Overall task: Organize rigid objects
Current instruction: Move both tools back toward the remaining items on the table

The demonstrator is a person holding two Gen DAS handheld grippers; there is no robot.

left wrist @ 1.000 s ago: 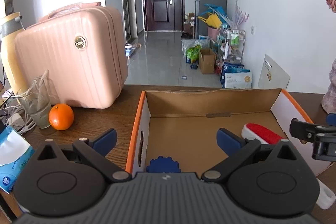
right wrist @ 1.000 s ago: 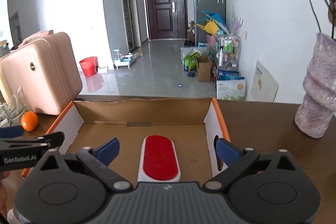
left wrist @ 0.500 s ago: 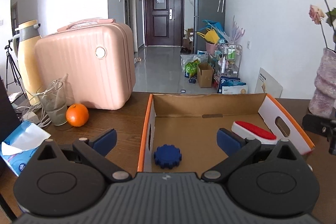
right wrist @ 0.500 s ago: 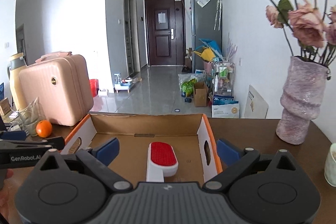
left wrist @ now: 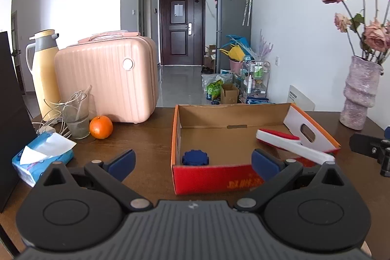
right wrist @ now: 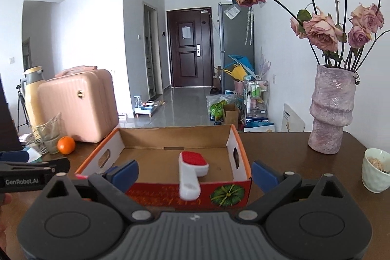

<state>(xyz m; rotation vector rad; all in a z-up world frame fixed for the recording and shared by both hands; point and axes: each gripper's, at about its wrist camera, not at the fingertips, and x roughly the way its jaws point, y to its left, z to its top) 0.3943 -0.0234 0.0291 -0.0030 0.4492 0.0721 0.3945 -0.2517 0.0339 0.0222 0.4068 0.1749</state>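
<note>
Between placements, by the look of it: both tools drawn back to the near side of the open cardboard box with orange rim and red printed front [left wrist: 214, 178], nothing carried. Left gripper [left wrist: 192, 160] spread wide and empty, blue pads well apart. Right gripper [right wrist: 193, 171] likewise wide open, nothing between the pads.

Inside the box already: a dark blue gear-shaped plastic cap [left wrist: 195, 157], sitting on the floor at the near left corner, and a white plastic brush with a red bristle pad [right wrist: 191, 167], head on the box floor, handle lying over the near wall and sticking out past it (not fully seated, then).

Next move, probably: either nudging that brush handle inward so it lies flat, or seeking another rigid item on the dark wooden table [left wrist: 146, 138]. Candidates not obvious; an orange fruit [left wrist: 101, 127] beside a clear glass tumbler [left wrist: 76, 118], well left of the box.

Against the frames a second back: both cameras pulled away and up, the box's red front wall now in sight where only the interior showed before. Blue cap and brush unmoved in the box. Pads just as wide as then.
</note>
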